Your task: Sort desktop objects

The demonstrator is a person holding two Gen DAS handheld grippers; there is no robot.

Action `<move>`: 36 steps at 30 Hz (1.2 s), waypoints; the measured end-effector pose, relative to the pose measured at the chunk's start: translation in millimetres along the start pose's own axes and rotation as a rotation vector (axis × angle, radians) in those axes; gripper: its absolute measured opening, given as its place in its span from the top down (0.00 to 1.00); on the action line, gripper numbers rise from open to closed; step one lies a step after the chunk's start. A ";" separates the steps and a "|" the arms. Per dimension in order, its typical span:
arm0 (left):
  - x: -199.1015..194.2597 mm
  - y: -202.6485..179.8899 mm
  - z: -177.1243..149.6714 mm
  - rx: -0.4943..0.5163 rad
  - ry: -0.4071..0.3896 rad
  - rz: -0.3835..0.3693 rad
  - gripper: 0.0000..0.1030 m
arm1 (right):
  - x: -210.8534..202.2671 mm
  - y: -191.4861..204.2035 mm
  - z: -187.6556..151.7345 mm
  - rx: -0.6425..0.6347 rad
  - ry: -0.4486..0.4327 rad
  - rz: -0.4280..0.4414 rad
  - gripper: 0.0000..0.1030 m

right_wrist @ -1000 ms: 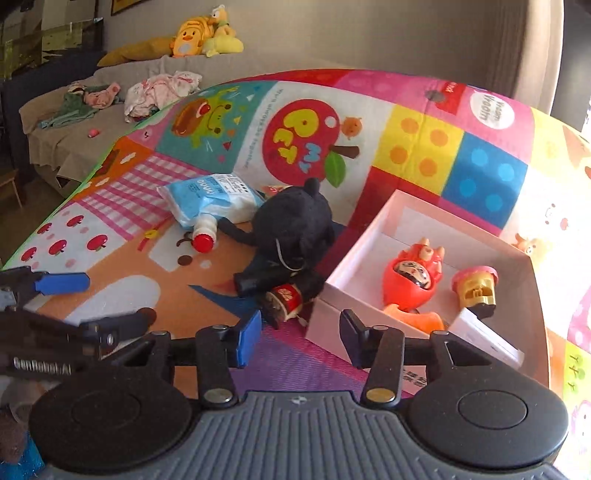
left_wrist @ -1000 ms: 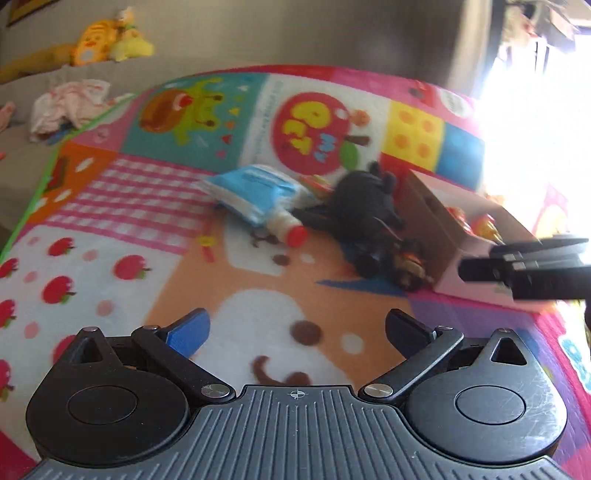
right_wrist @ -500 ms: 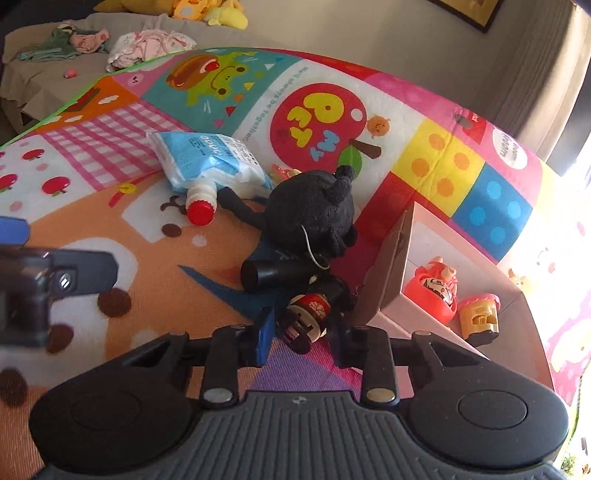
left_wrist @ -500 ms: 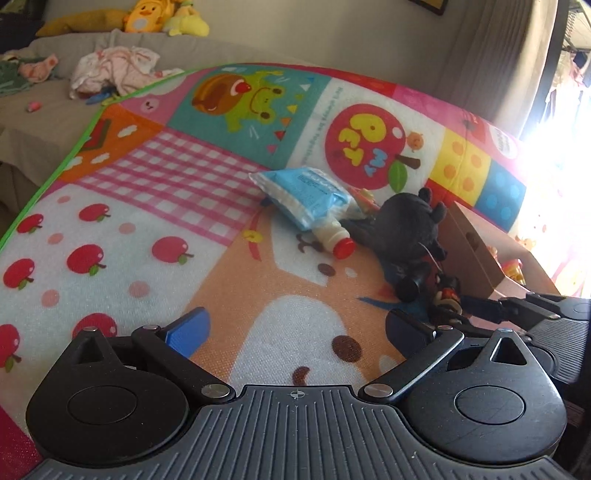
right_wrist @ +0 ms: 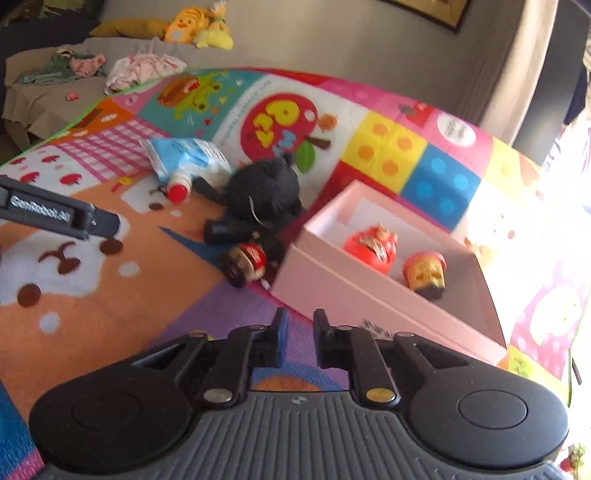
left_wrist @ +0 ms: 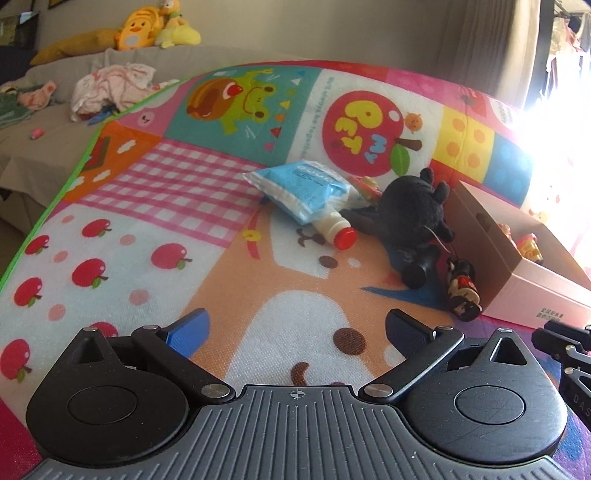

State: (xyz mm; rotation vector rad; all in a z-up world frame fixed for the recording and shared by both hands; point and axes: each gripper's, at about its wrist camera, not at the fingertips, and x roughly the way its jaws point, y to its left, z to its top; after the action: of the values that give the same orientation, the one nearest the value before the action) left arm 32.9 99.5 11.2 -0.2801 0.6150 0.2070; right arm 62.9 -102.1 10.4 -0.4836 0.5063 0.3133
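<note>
A pink open box point(right_wrist: 373, 295) sits on the colourful play mat and holds a red daruma doll point(right_wrist: 369, 245) and a red-gold mask toy point(right_wrist: 424, 273). Against its left wall lie a small red-and-black doll point(right_wrist: 247, 260), a black plush toy point(right_wrist: 264, 194) and a blue-white pouch with a red cap point(right_wrist: 184, 162). The same pouch point(left_wrist: 310, 188), plush point(left_wrist: 410, 206), small doll point(left_wrist: 461, 291) and box point(left_wrist: 517, 273) show in the left wrist view. My left gripper point(left_wrist: 295, 328) is wide open and empty above the mat. My right gripper point(right_wrist: 299, 336) has its jaws nearly closed, empty, just short of the box.
A beige sofa point(left_wrist: 44, 122) runs along the back left with crumpled clothes point(left_wrist: 110, 88) and yellow plush toys point(left_wrist: 147, 26). Bright window glare washes out the right side. The mat's green edge point(left_wrist: 55, 192) drops off at left.
My right gripper has pulled back from the small doll and narrowed its jaws, holding nothing. The left gripper has shifted and stays wide open.
</note>
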 end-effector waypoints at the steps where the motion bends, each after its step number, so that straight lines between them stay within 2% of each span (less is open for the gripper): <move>1: -0.6 2.0 -0.1 -0.012 -0.003 0.007 0.00 | 3.3 11.3 7.2 -0.039 -0.038 0.001 0.65; 2: -1.0 3.8 -0.2 -0.021 -0.004 0.010 0.00 | 8.7 22.2 12.6 -0.074 -0.056 -0.005 0.57; 5: -2.0 5.9 -0.2 -0.027 -0.006 0.003 0.00 | 33.8 50.5 24.5 -0.158 -0.037 -0.030 0.57; 10: -1.6 8.1 -0.1 -0.040 -0.004 -0.024 0.00 | 60.6 67.4 30.7 -0.194 0.013 -0.102 0.57; 11: -1.1 9.1 0.1 -0.046 -0.001 -0.027 0.00 | 61.1 66.9 32.1 -0.189 0.020 -0.105 0.58; 13: -0.9 10.1 0.0 -0.054 -0.001 -0.032 0.00 | 61.7 64.2 30.8 -0.181 0.053 -0.091 0.71; 15: -0.8 9.7 0.0 -0.053 -0.001 -0.034 0.00 | 56.1 62.0 26.5 -0.186 0.051 -0.084 0.75; 19: -0.8 9.3 -0.2 -0.052 -0.001 -0.032 0.00 | 28.7 49.0 11.5 -0.182 0.051 -0.017 0.79; 24: -0.5 5.6 -0.5 -0.029 0.005 -0.023 0.00 | -6.2 21.6 -14.7 -0.167 0.082 0.008 0.79; 27: 0.0 2.8 -0.5 -0.012 0.007 -0.017 0.00 | -16.1 1.1 -32.2 -0.149 0.107 -0.069 0.79; 31: 2.7 -10.0 0.3 0.068 0.021 -0.013 0.00 | -15.7 -39.3 -46.4 -0.011 0.162 -0.170 0.79; 33: 4.9 -23.2 1.6 0.142 0.022 -0.044 0.00 | -17.1 -58.3 -50.7 0.092 0.168 -0.182 0.71; 35: 7.2 -38.5 3.5 0.207 -0.002 -0.080 0.00 | -18.5 -78.6 -56.7 0.230 0.173 -0.179 0.43; 36: 9.5 -47.4 5.2 0.244 -0.017 -0.099 0.00 | -20.1 -84.8 -59.6 0.284 0.170 -0.177 0.38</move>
State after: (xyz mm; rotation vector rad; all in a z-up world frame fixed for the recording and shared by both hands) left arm 56.2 57.5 19.0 -0.0724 0.6015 0.0379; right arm 57.1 -207.5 6.1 -0.2773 0.6576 0.0286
